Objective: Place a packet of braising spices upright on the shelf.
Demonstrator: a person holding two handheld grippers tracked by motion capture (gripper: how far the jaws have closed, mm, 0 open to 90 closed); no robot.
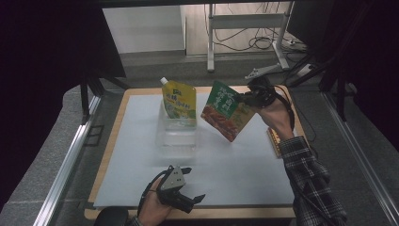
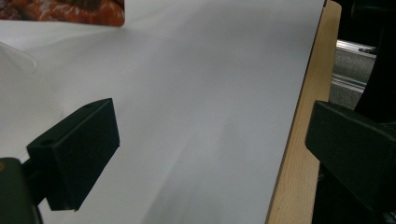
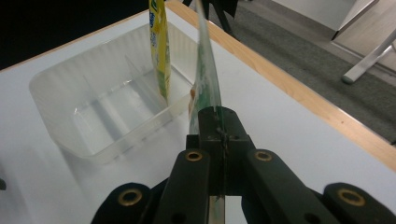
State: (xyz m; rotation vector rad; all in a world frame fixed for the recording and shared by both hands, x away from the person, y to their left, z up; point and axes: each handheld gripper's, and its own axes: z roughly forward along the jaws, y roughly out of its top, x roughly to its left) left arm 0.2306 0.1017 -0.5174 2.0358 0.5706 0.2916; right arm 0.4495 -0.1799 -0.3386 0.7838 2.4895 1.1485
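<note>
- Right gripper point(image 1: 245, 100) pinches green food pouch point(image 1: 227, 111) at its edge, above-right of clear tray point(image 1: 176, 136).
- Pouch: light, floppy, slick; grip seam.
- Left gripper point(image 1: 188, 188) spread, empty.

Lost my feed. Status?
Right gripper shut on green pouch, held over the table. Left gripper open, idle. Yellow pouch in bin. Nothing blocking.

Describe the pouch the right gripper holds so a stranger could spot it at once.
On the white table top, look just right of the clear plastic tray. The green pouch hangs tilted above the table, pinched by the right gripper. Unlike the yellow spouted pouch standing in the tray, it shows reddish-orange food.
</note>
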